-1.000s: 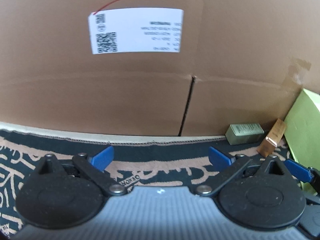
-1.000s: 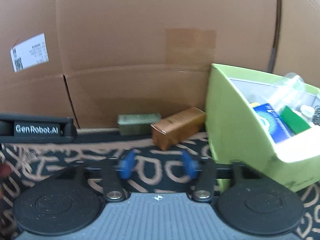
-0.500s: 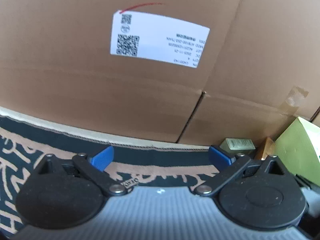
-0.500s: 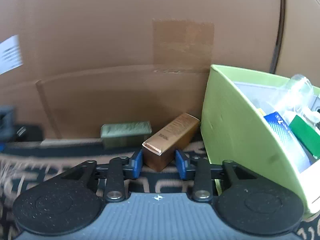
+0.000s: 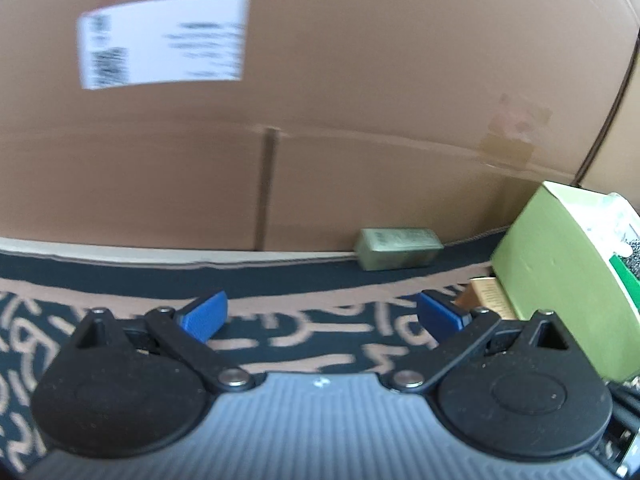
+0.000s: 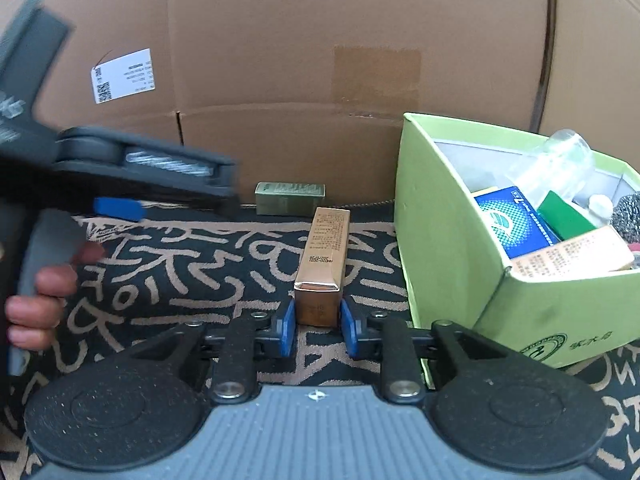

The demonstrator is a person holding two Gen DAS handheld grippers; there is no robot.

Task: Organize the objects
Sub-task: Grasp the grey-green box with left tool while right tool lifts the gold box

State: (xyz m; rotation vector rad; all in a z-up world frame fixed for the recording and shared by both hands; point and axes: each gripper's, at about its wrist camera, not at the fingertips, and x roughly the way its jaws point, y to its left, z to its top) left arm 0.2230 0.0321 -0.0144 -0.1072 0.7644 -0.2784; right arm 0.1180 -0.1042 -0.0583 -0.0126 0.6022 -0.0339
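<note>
Gold-brown carton (image 6: 322,258), long and narrow, lies on the black-and-tan patterned cloth (image 6: 192,280) with its near end set between the blue fingertips (image 6: 286,328) of the right hand-held gripper (image 6: 317,330); the pads look pressed against its two sides, though a sliver of gap cannot be ruled out from this angle. The carton points away from the gripper toward a small olive-green box (image 6: 290,198) that rests against the foot of the big cardboard wall (image 6: 320,80) behind. Just to the right of the carton stands an open lime-green box (image 6: 440,240), which holds a blue packet (image 6: 510,226), a clear plastic bottle (image 6: 552,160), a green item (image 6: 564,216) and a tan printed carton (image 6: 568,258). To the left, the left hand-held gripper (image 5: 320,314) hangs above the cloth with its jaws spread wide and nothing between them, its handle gripped by the person's left hand (image 6: 38,300). From its own camera the olive-green box (image 5: 400,248) sits ahead and to the right, the lime-green box (image 5: 560,280) farther right, and a corner of the gold-brown carton (image 5: 490,296) shows just beside it. A white shipping label (image 5: 164,40), blurred, is stuck on the cardboard wall (image 5: 360,100).
</note>
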